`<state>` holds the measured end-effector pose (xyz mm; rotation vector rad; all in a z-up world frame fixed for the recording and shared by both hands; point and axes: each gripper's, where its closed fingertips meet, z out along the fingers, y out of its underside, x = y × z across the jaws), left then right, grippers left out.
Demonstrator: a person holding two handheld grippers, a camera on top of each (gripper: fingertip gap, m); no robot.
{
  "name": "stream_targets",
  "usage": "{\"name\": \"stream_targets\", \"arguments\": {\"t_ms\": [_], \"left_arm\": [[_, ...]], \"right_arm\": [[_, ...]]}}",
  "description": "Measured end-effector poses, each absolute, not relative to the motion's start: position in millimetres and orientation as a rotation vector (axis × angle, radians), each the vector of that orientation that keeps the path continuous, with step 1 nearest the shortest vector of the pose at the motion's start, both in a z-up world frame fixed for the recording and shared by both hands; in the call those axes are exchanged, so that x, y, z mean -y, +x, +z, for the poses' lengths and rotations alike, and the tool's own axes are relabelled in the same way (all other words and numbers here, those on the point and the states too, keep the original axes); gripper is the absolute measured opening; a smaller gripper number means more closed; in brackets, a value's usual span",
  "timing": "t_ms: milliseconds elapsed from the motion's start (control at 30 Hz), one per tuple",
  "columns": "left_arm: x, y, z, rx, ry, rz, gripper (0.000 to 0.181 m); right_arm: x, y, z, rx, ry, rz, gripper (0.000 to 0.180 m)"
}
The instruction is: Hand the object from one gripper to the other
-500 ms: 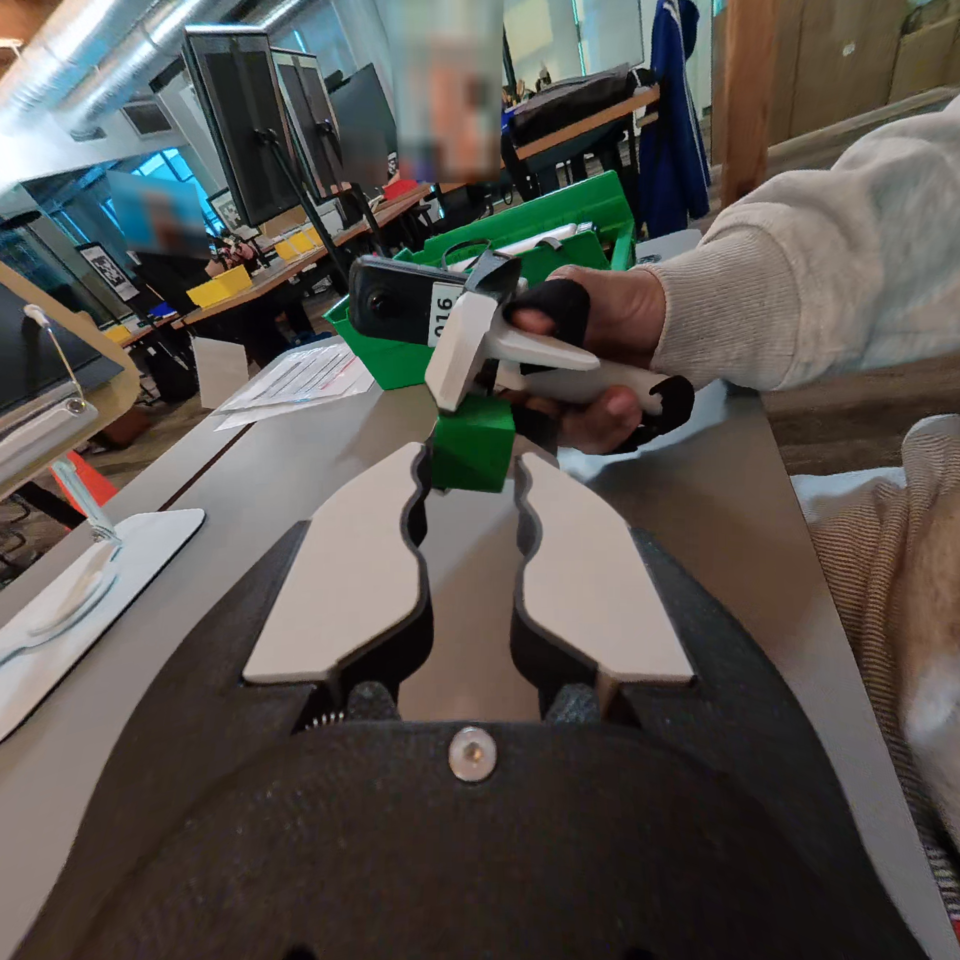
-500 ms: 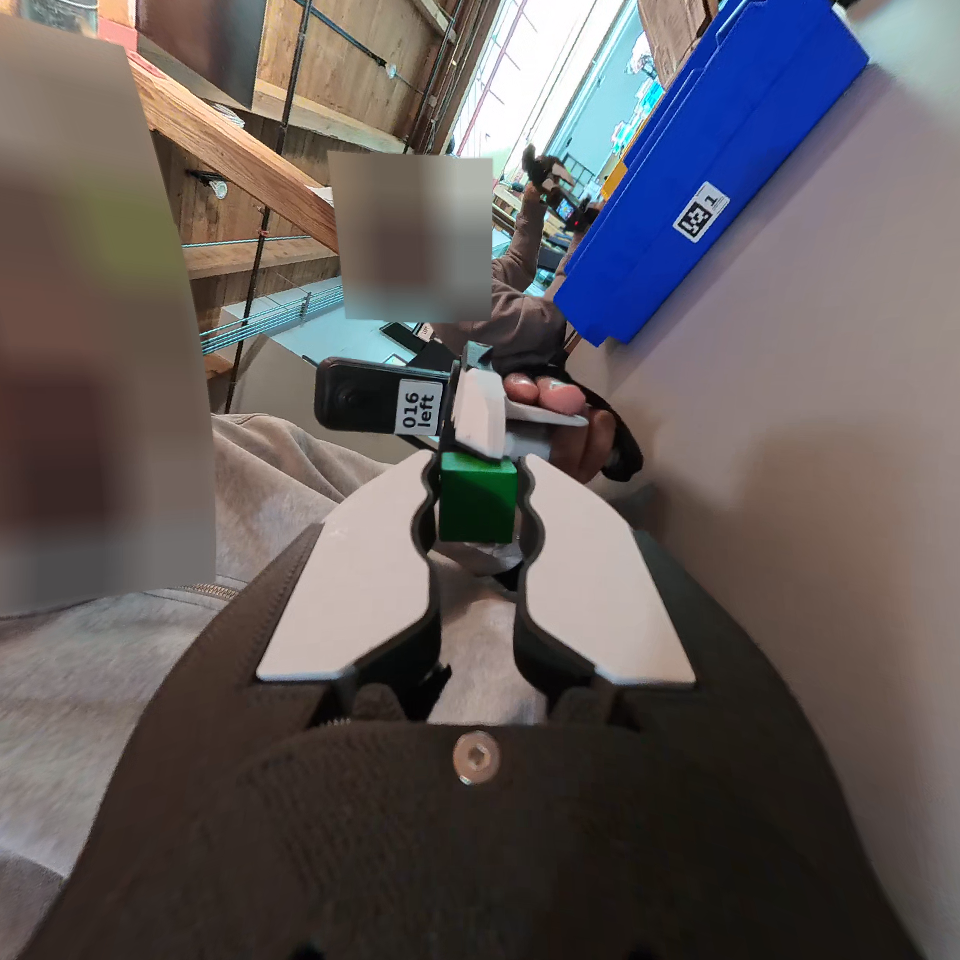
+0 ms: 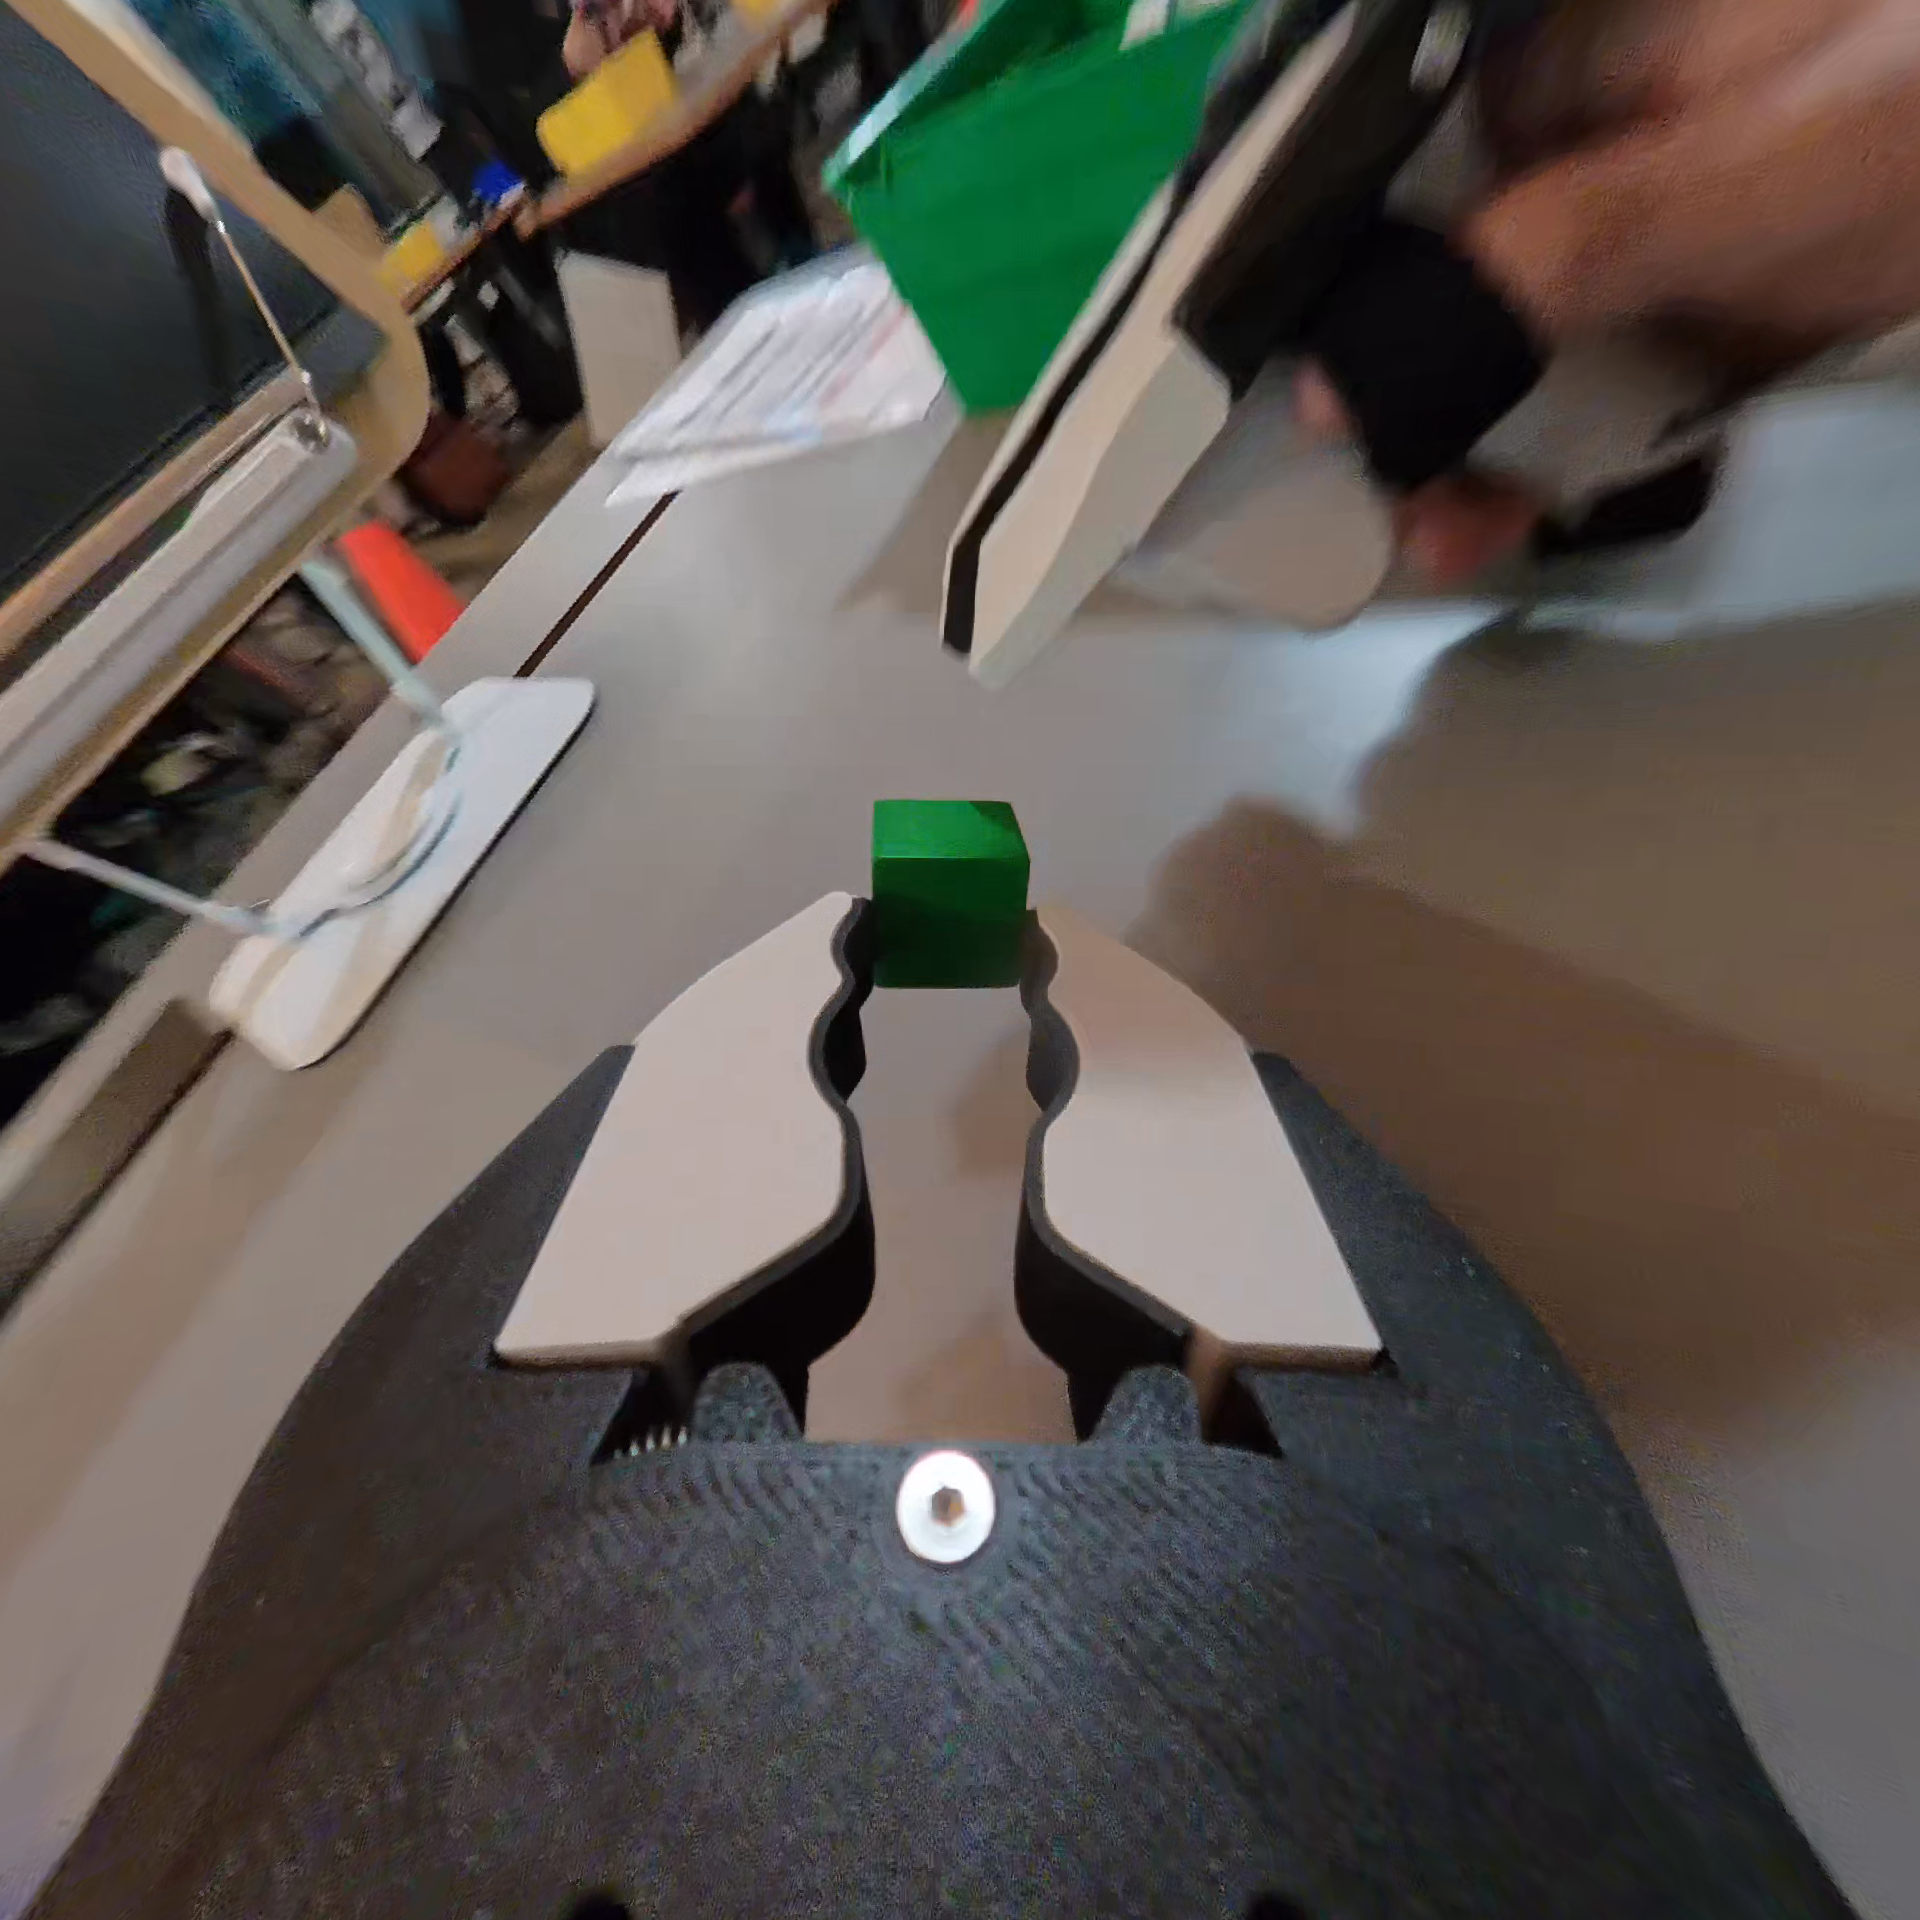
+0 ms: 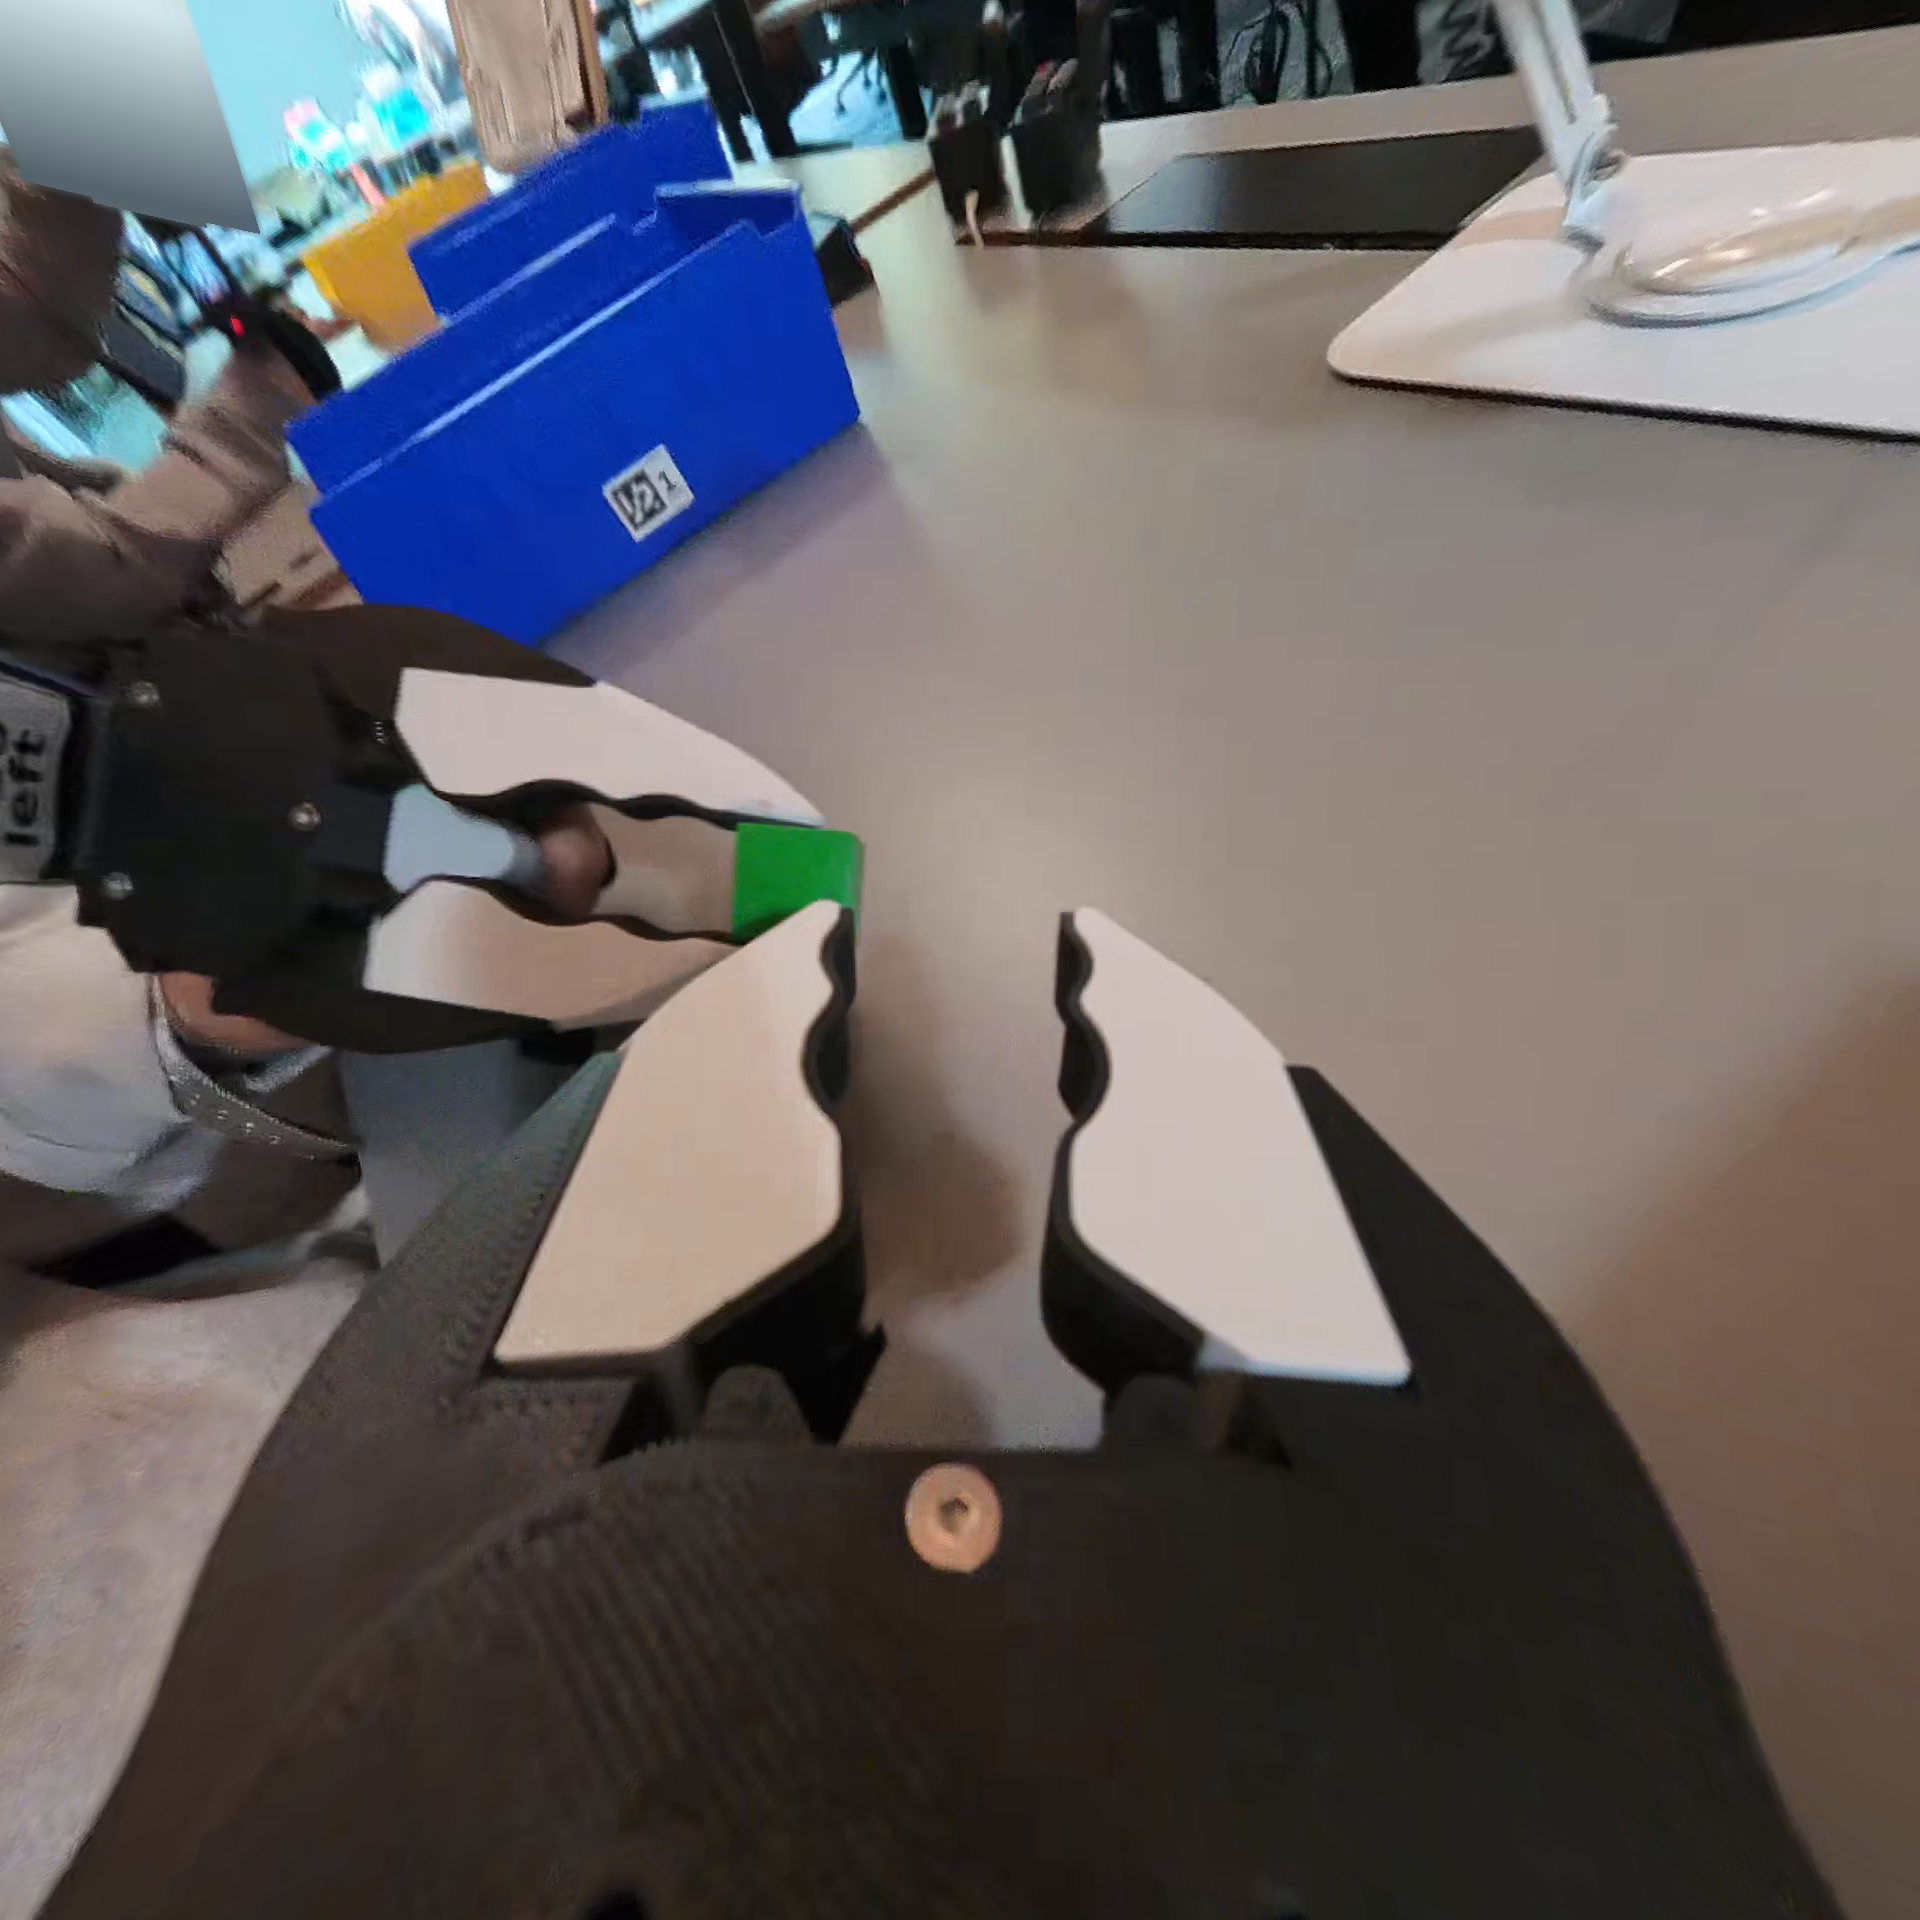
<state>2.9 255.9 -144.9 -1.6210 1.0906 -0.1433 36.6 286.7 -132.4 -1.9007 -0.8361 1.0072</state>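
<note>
Above a broad grey tabletop [image 4: 1299, 644], the black-and-white left gripper [image 3: 948, 914] pinches a small green cube [image 3: 948, 896] at its fingertips, while the matching right gripper [image 4: 956, 920], jaws spread wide and empty, hangs just beside that cube.

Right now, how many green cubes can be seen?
1. The green cube sits between the fingertips of the left gripper, above the table. None elsewhere is visible.
</note>
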Motion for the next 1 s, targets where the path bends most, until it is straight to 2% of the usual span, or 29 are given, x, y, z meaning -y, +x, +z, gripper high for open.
{"name": "stream_targets", "arguments": {"t_ms": [100,267,367,533,667,767,933,1000], "left_arm": [[-259.7,-1.0,-157.7,-1.191,-1.606,0.091,0.027],[-255.6,6.1,-161.4,-1.248,-1.578,0.169,0.027],[-252.1,11.2,-161.6,-1.266,-1.560,0.151,0.027],[-249.5,15.9,-157.3,-1.262,-1.513,0.139,0.027],[-257.4,9.3,-137.7,-1.106,-1.498,0.070,0.067],[-263.9,0.4,-124.0,-0.954,-1.525,-0.059,0.080],[-271.6,-11.6,-116.2,-0.783,-1.590,-0.271,0.079],[-273.9,-15.2,-114.8,-0.735,-1.604,-0.331,0.076]], "right_arm": [[-274.0,23.4,-134.8,0.913,-1.909,0.970,0.039],[-260.2,8.2,-146.8,0.987,-1.937,0.977,0.042],[-256.0,4.6,-152.0,1.054,-1.926,0.932,0.030],[-256.7,8.6,-149.7,1.088,-1.906,0.909,0.028],[-268.0,21.7,-120.4,0.953,-1.831,0.994,0.028],[-284.9,53.0,-73.3,0.811,-1.715,0.956,0.028],[-332.2,183.6,-11.5,0.658,-1.701,0.361,0.028],[-341.4,234.4,1.6,0.525,-1.731,0.303,0.028]]}}
